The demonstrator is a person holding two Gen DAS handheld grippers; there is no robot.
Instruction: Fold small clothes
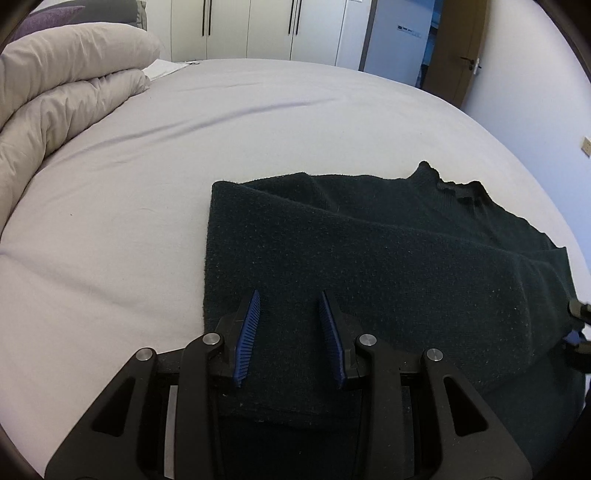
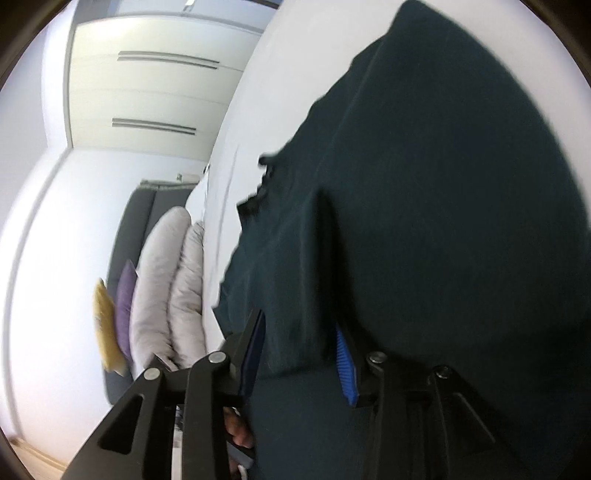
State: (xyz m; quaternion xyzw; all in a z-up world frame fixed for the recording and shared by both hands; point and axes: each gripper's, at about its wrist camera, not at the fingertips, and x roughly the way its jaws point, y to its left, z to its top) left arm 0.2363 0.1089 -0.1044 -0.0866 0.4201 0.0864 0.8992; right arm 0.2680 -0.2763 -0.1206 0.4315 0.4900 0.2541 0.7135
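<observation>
A dark green knitted sweater lies partly folded on the pale bed sheet, its collar at the far right. My left gripper is open and empty, its blue-padded fingers hovering just above the sweater's near left part. In the right wrist view, rolled sideways and blurred, the sweater fills most of the frame. A fold of it runs between the fingers of my right gripper, which stand apart with the cloth between them. Part of the right gripper shows at the left wrist view's right edge.
A folded beige duvet lies at the bed's far left, with purple and yellow cushions by it. White wardrobe doors and a brown door stand beyond the bed. The sheet left of the sweater is bare.
</observation>
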